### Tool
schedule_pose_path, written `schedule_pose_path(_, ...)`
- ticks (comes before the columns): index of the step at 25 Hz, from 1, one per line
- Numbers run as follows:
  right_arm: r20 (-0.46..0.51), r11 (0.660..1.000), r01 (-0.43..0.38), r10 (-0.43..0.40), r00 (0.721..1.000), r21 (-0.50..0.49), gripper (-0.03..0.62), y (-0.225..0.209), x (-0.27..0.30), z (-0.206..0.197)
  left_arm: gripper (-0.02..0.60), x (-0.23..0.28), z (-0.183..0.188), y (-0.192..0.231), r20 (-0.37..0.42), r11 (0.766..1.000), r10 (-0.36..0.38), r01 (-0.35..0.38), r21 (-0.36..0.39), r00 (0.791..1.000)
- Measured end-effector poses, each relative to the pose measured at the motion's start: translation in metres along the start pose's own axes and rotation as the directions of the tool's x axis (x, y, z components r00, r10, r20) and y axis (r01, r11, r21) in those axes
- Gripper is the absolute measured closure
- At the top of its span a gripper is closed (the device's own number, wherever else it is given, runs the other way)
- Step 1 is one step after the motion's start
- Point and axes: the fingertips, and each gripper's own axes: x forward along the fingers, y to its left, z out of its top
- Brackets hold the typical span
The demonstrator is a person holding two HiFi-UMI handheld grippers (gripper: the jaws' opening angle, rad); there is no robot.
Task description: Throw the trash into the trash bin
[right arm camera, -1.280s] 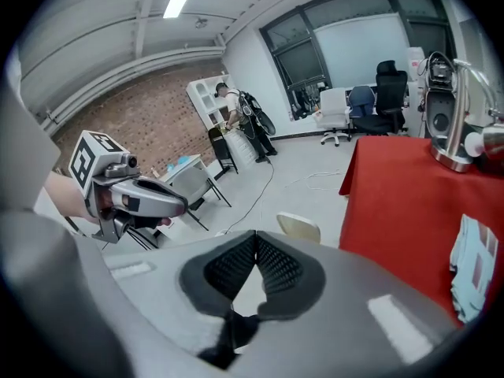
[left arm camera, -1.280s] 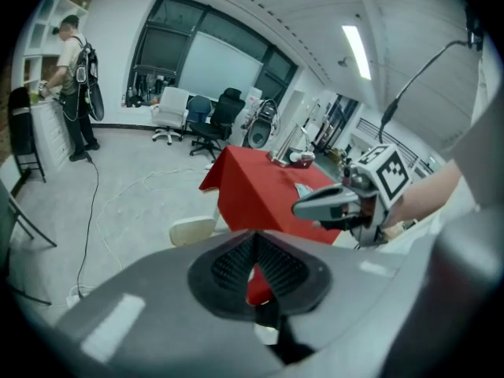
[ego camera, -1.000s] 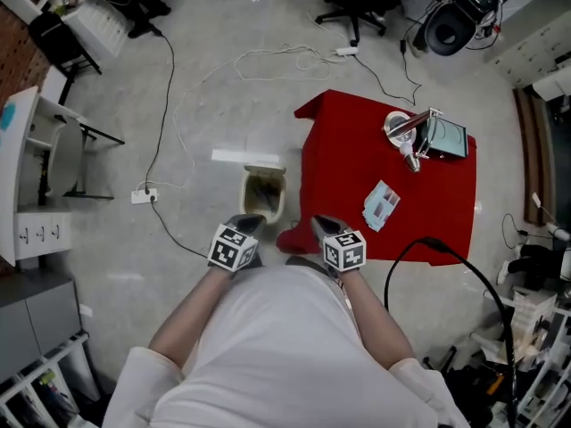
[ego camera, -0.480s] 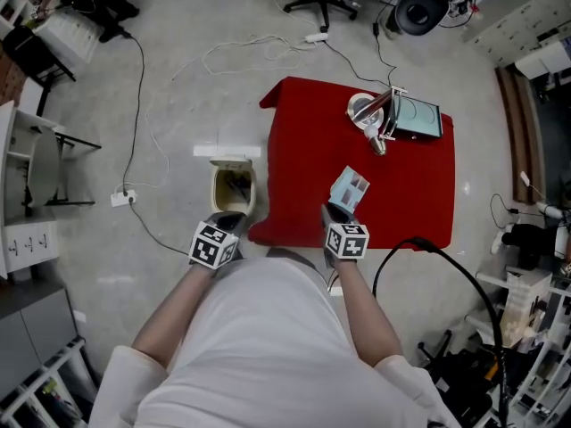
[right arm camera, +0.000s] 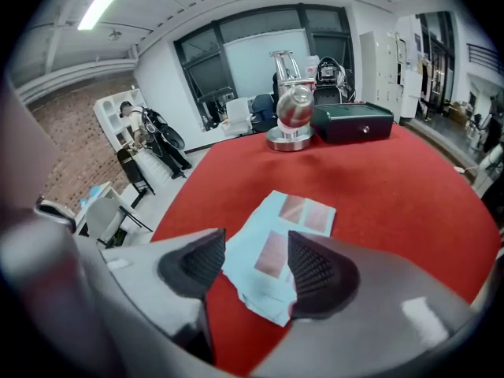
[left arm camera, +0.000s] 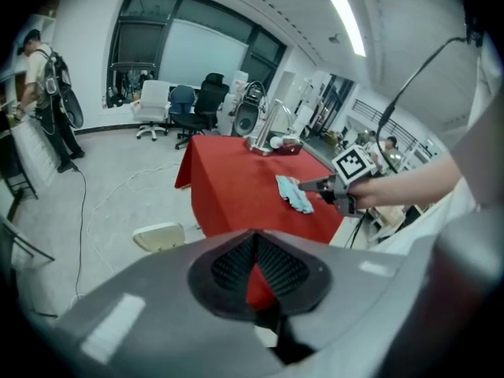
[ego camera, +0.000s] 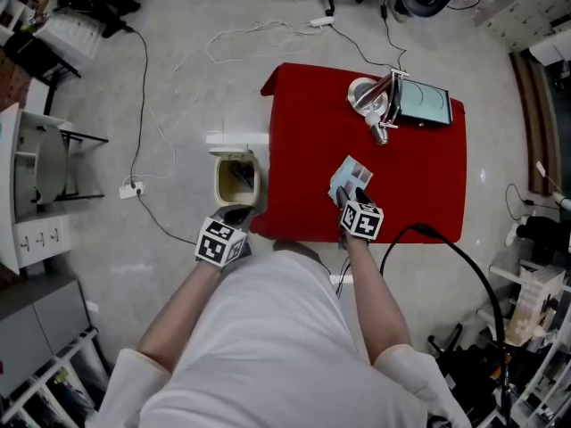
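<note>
the red table (ego camera: 419,194) fills the middle of the head view. the trash (ego camera: 348,173), a crumpled pale blue wrapper with two pinkish squares on it, lies flat on the table's cloth, a little in from the table's near edge and left of its middle. the right gripper (right arm camera: 256,244) hangs low over the near part of the table, pointing steeply down. its claw stands wide, the jaws having just been opening, and the near end of the trash shows between the two ribbed pads (right arm camera: 319,268) with a gap on each side, so nothing is gripped.

the left gripper (left arm camera: 256,239) is off the table's near left corner, over the floor. its claw is pinched narrow, tips together, with nothing in it, only the table's red cloth showing through the slit.

the trash bin (ego camera: 219,178), cream coloured with its lid tipped back, stands on the floor just beside the table's left edge, well apart from the trash.

at the table's far edge a shiny metal cup (right arm camera: 294,107) on a round base stands touching or just beside a dark green box (right arm camera: 352,122).
</note>
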Motion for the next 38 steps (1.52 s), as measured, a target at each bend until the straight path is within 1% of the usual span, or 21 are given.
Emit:
schedule_pose_path(3,-0.028,1.0,0.009,-0.009,1.0,0.025,0.295,-0.014,0.017,-0.003,0.575,0.001,-0.006,0.002,-0.008,0.999,0.024,-0.024,-0.024,1.0)
schedule_pose_path(6,-0.07,0.999,0.037,-0.035,0.997,0.036,0.251,-0.026,0.028,-0.005,0.575,0.001,-0.014,0.006,-0.018,0.998,0.043,-0.044,-0.042,0.999)
schedule_pose_path(10,-0.137,0.997,0.076,-0.074,0.988,0.011,0.155,-0.034,0.042,-0.012,0.577,-0.002,-0.017,0.012,-0.014,0.995,0.07,-0.071,-0.072,0.997)
schedule_pose_path(11,-0.146,0.996,0.086,-0.085,0.986,0.0,0.141,-0.035,0.045,-0.013,0.577,-0.002,-0.017,0.013,-0.011,0.994,0.076,-0.076,-0.079,0.997)
schedule_pose_path(13,-0.159,0.994,0.107,-0.109,0.981,-0.019,0.129,-0.034,0.05,-0.015,0.576,-0.003,-0.017,0.014,-0.005,0.992,0.084,-0.084,-0.091,0.996)
schedule_pose_path(17,-0.17,0.987,0.151,-0.159,0.973,-0.057,0.128,-0.035,0.055,-0.019,0.577,-0.004,-0.021,0.013,-0.002,0.99,0.089,-0.089,-0.109,0.996)
schedule_pose_path(20,-0.168,0.985,0.156,-0.167,0.972,-0.072,0.133,-0.033,0.054,-0.018,0.577,-0.006,-0.027,0.014,-0.006,0.989,0.093,-0.093,-0.119,0.996)
schedule_pose_path(22,-0.162,0.985,0.151,-0.162,0.973,-0.08,0.165,-0.033,0.053,-0.017,0.577,-0.008,-0.031,0.015,-0.009,0.988,0.097,-0.098,-0.123,0.995)
schedule_pose_path(26,-0.151,0.983,0.145,-0.162,0.975,-0.113,0.274,-0.033,0.046,-0.018,0.576,-0.011,-0.036,0.013,-0.008,0.988,0.097,-0.097,-0.122,0.995)
schedule_pose_path(29,-0.151,0.978,0.122,-0.148,0.977,-0.168,0.428,-0.021,0.043,-0.02,0.576,-0.015,-0.038,0.013,-0.003,0.988,0.093,-0.093,-0.122,0.996)
schedule_pose_path(30,-0.156,0.977,0.112,-0.141,0.978,-0.184,0.566,-0.019,0.042,-0.021,0.577,-0.016,-0.039,0.013,-0.001,0.988,0.092,-0.092,-0.122,0.996)
schedule_pose_path(35,-0.172,0.98,0.083,-0.115,0.978,-0.18,0.574,-0.019,0.042,-0.021,0.576,-0.022,-0.039,0.017,0.008,0.99,0.088,-0.087,-0.115,0.996)
schedule_pose_path(38,-0.156,0.98,0.078,-0.107,0.982,-0.184,0.582,-0.017,0.033,-0.016,0.576,-0.029,-0.042,0.021,0.014,0.989,0.09,-0.088,-0.115,0.996)
